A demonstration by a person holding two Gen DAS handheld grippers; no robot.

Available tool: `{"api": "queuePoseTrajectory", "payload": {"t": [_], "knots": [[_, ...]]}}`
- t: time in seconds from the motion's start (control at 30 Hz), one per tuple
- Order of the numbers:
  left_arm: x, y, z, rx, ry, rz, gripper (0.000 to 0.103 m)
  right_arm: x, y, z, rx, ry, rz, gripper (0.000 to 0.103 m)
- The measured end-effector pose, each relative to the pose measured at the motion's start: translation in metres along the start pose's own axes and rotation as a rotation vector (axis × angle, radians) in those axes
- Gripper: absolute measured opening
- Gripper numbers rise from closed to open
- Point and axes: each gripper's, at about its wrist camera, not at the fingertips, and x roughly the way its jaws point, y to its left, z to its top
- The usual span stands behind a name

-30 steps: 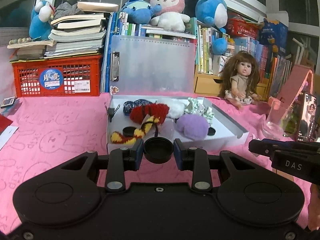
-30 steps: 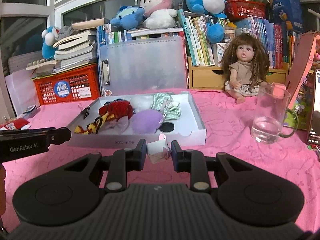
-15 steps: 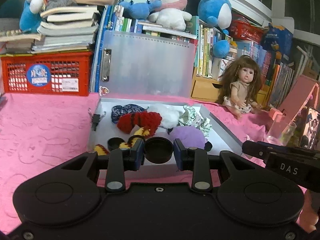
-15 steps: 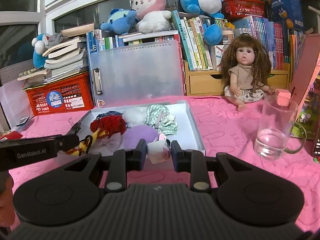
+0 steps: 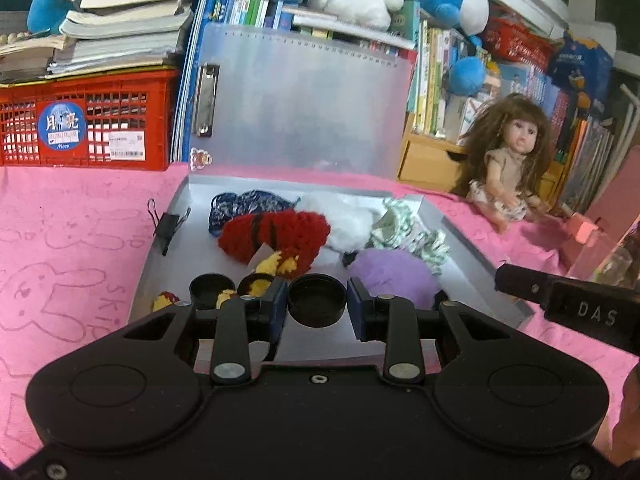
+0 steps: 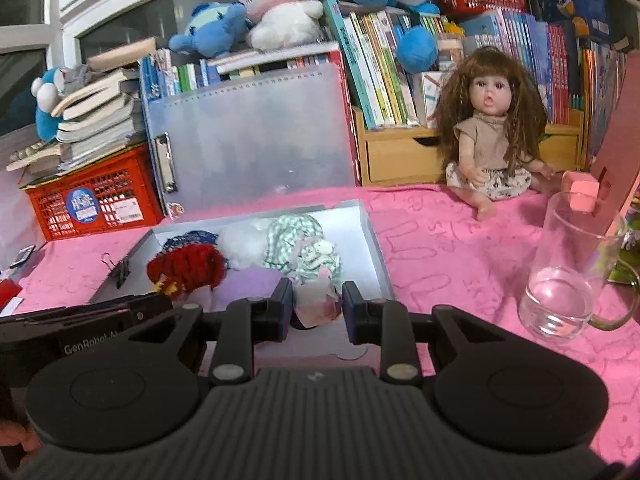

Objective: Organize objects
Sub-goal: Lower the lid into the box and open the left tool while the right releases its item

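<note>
Black cap [image 5: 317,305] clamped in left tool [image 5: 317,312], paper wad [image 6: 318,306] in right tool [image 6: 316,312]: lower into box [image 5: 460,236] before opening.

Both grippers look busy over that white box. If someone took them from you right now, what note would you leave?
Left gripper: shut on a black cap, held over the near end of the white box.
Right gripper: shut on a crumpled paper wad, also at the box's near edge.
In the box: red knit toy, purple pad, white fluff, green checked cloth, another black cap.
Done: both items picked up and brought to the box.
Left: release each inside. The glass mug and doll sit outside.
</note>
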Motion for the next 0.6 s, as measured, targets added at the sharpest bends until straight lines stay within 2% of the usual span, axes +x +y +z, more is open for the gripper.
{"api": "queuePoseTrajectory", "payload": {"t": [0.47,0.6], "knots": [[0.030,0.004,0.002,0.047,0.010,0.072,0.031,0.040,-0.011,0.007,0.023,0.058,-0.015,0.031],[0.036,0.012,0.003,0.042,0.012,0.089,0.031,0.048,-0.013,0.010,0.018,0.059,0.007,0.031]]}}
